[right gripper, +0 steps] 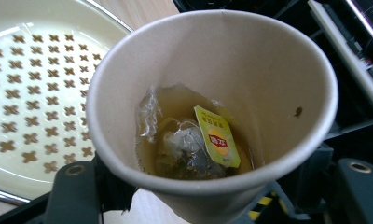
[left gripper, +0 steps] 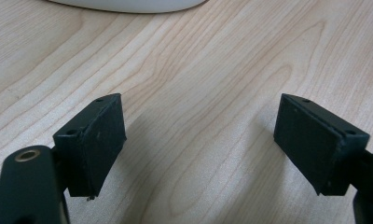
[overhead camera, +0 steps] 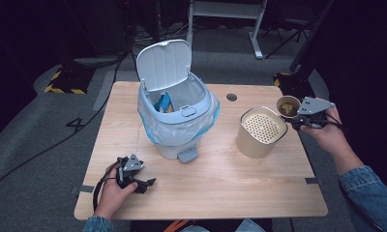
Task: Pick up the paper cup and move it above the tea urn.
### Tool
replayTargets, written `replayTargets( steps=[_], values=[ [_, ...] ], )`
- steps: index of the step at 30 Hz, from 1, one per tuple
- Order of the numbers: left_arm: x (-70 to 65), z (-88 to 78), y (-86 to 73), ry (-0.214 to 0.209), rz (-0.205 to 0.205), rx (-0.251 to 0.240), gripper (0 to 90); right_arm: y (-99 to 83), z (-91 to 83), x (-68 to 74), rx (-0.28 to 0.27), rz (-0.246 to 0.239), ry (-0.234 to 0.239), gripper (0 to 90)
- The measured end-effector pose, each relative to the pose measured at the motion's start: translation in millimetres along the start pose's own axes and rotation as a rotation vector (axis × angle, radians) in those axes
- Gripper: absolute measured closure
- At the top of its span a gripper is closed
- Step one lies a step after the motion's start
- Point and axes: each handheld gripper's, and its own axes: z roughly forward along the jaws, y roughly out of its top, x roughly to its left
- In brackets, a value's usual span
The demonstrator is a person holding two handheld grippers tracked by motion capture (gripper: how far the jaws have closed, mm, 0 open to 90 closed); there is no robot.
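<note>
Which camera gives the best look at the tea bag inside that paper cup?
The right gripper view: it looks straight into the paper cup, showing the tea bag in brown liquid with its yellow tag. The high view shows the cup small, with just a yellowish fleck inside. The left gripper view looks at the table.

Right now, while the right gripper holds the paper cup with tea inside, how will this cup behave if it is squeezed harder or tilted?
The paper cup looks thin-walled, so a harder squeeze would probably buckle it. Tea and a tea bag sit low inside; tilting would likely spill them. The liquid probably makes it bottom-heavy, though light overall.
</note>
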Motion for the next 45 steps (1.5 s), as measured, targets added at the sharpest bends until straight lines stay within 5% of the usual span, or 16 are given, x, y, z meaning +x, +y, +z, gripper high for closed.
replayTargets(
  steps=[13,18,28,33,42,45],
  values=[
    [0.1,0.1,0.0,-0.002,0.0,0.0,16.8,10.6,6.4,10.7,0.084,-0.287,-0.101,32.5],
    [0.1,0.1,0.0,-0.001,0.0,-0.001,16.8,15.6,9.4,18.1,0.134,-0.443,-0.161,32.6],
    [0.1,0.1,0.0,-0.002,0.0,0.0,16.8,20.5,13.1,26.3,0.195,-0.628,-0.231,32.6],
    [0.1,0.1,0.0,-0.001,0.0,-0.001,16.8,24.2,13.9,35.0,0.265,-0.818,-0.321,32.6],
    [0.1,0.1,0.0,-0.001,0.0,-0.001,16.8,28.4,15.2,46.0,0.311,-1.079,-0.407,32.6],
    [0.1,0.1,0.0,-0.001,0.0,-0.001,16.8,31.3,14.9,53.0,0.342,-1.224,-0.475,32.6]
  ],
)
